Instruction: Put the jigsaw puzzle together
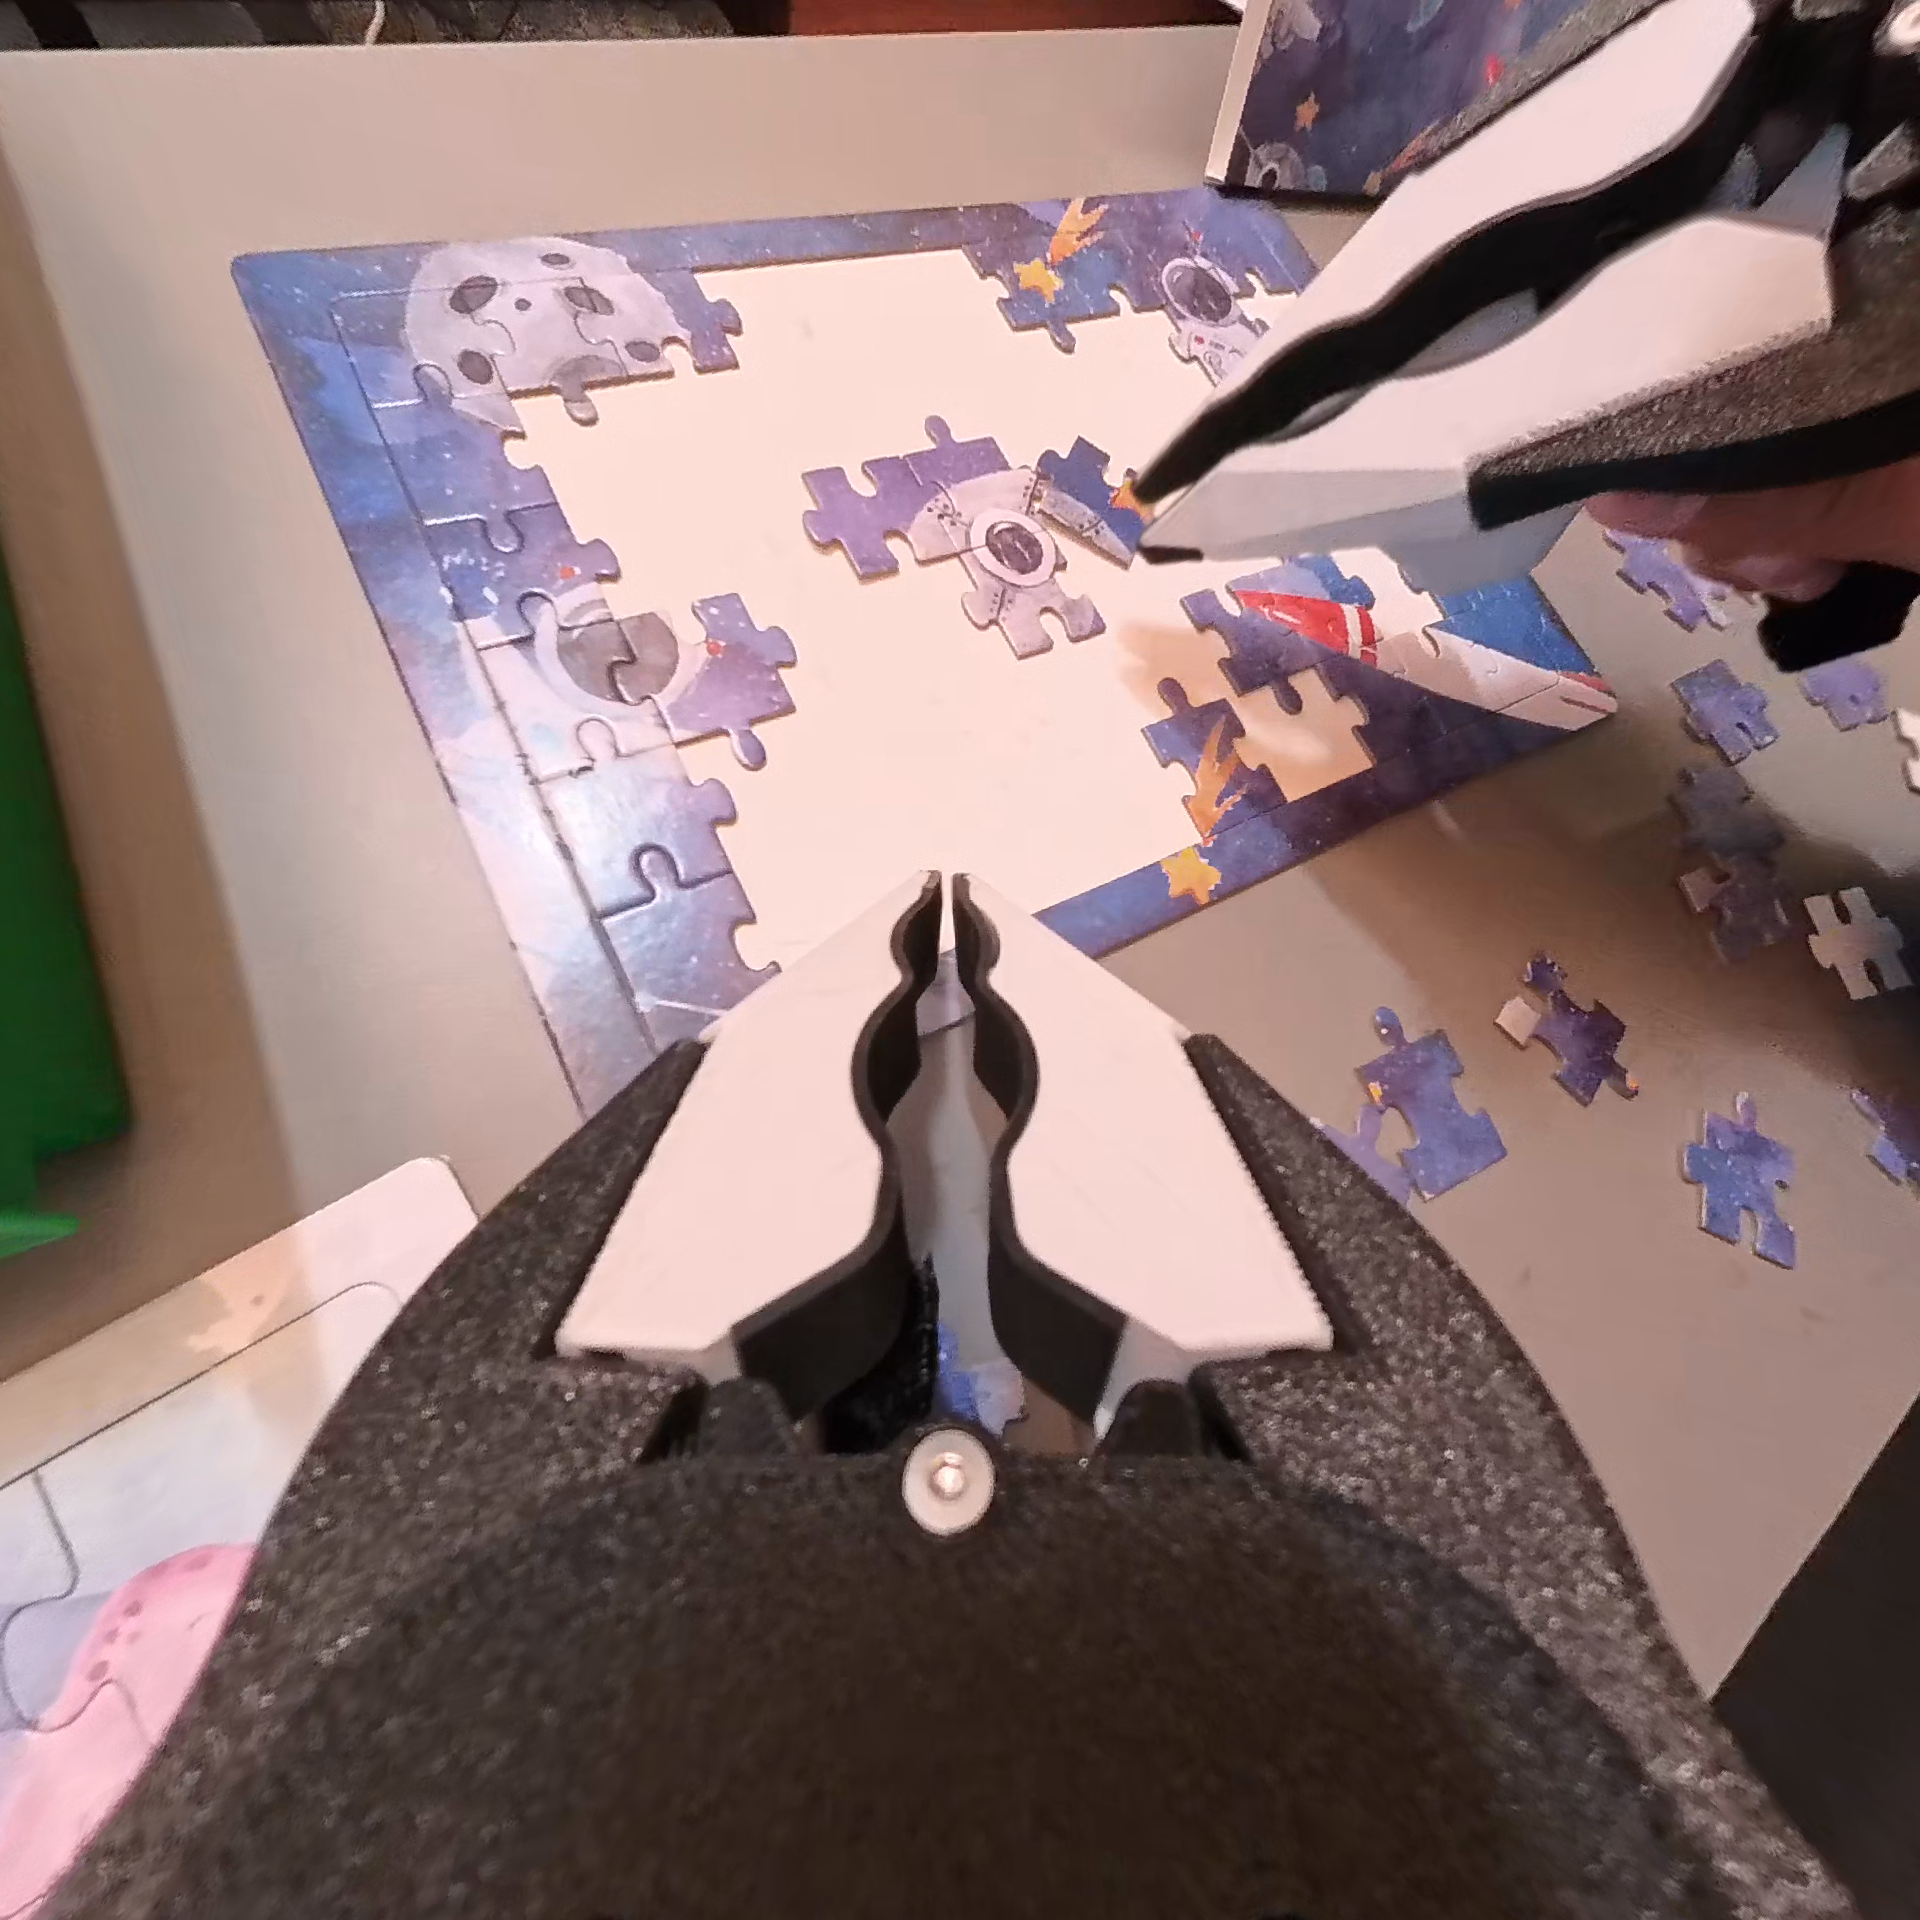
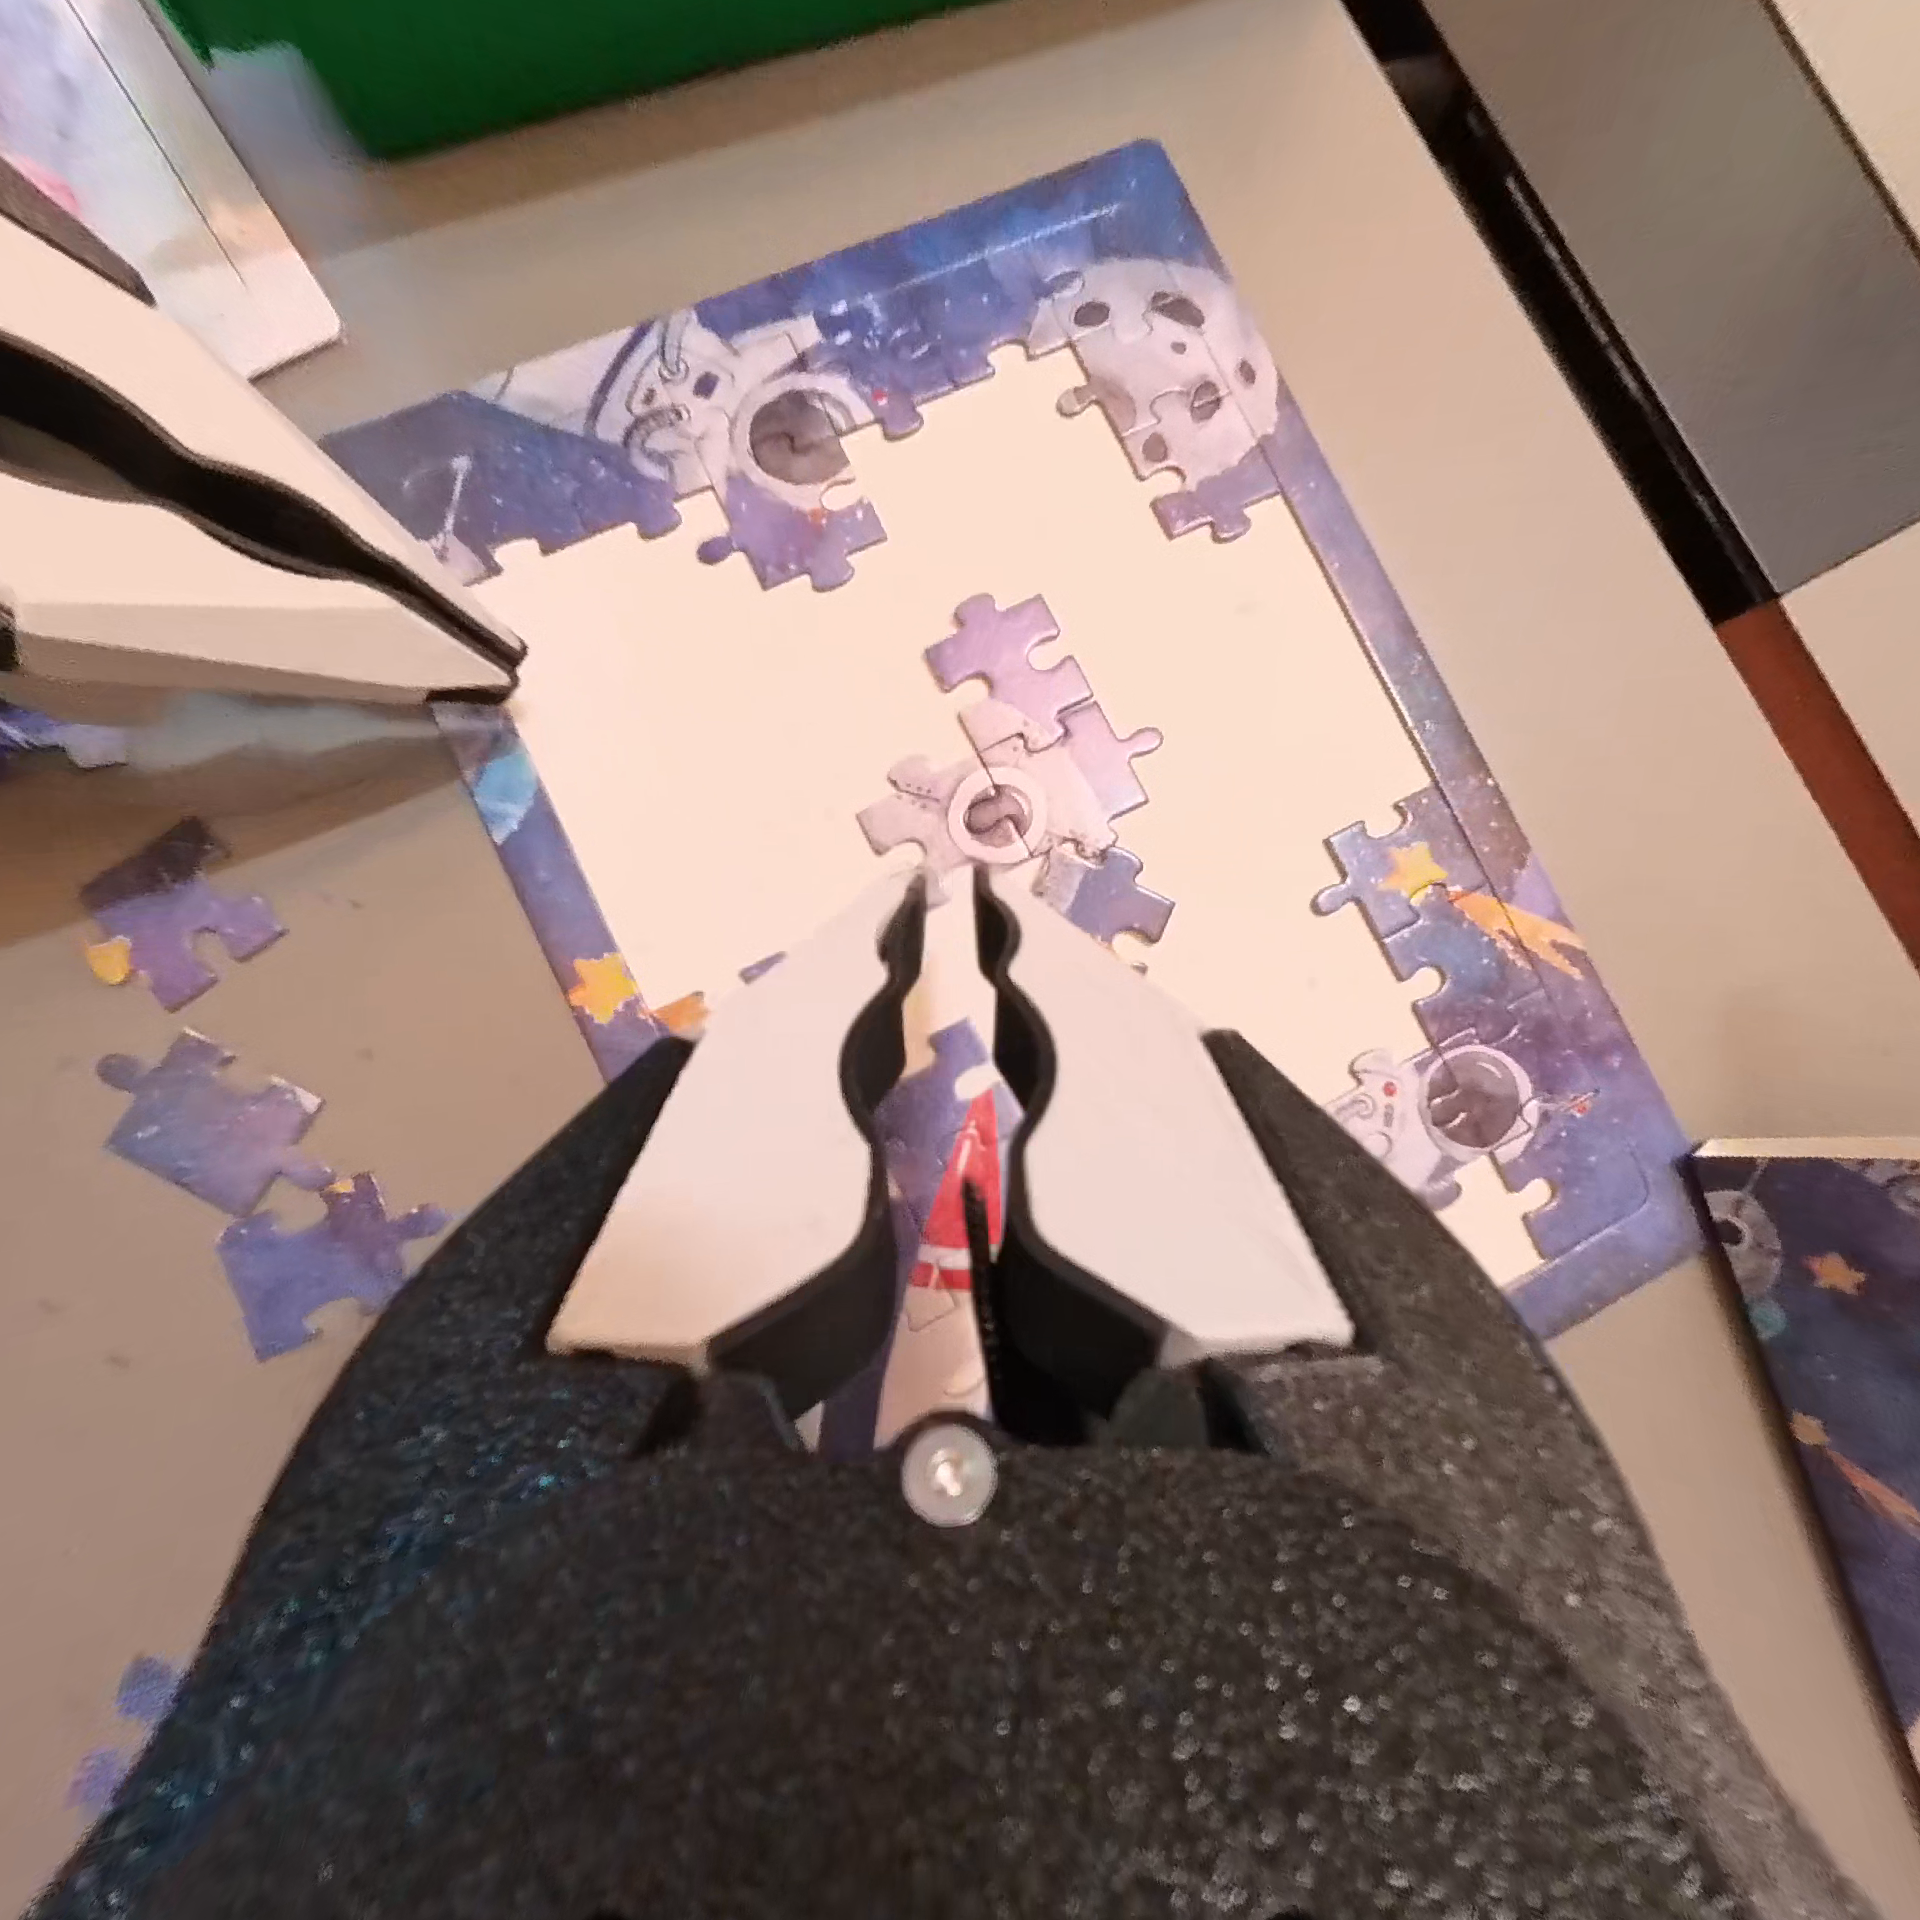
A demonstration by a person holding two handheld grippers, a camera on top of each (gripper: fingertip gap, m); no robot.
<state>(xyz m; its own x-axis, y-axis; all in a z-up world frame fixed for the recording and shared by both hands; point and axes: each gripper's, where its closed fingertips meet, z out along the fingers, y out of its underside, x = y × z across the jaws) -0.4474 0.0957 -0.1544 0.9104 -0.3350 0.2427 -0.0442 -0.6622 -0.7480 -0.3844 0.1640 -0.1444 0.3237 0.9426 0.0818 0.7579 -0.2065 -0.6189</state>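
The blue space puzzle board (image 1: 416, 540) lies on the grey table with its border partly filled; it also shows in the right wrist view (image 2: 1382, 582). A cluster of joined grey and purple pieces (image 1: 966, 520) lies loose on the white middle, also in the right wrist view (image 2: 1029, 748). A blue piece (image 1: 1081, 488) lies at its edge. My right gripper (image 2: 945, 883) has its tips down at this cluster, jaws a narrow slit apart, not pressing on anything; it also shows in the left wrist view (image 1: 1146, 516). My left gripper (image 1: 940, 883) is shut and empty above the board's near edge.
Several loose blue pieces (image 1: 1434, 1122) lie on the table beside the board, also in the right wrist view (image 2: 208, 1122). The puzzle box (image 1: 1320, 104) stands at the board's far corner. A green box (image 1: 52, 883) and a pale pink puzzle sheet (image 1: 156, 1507) are to the left. One gripper's finger ends stand about 10 centimeters off the other's.
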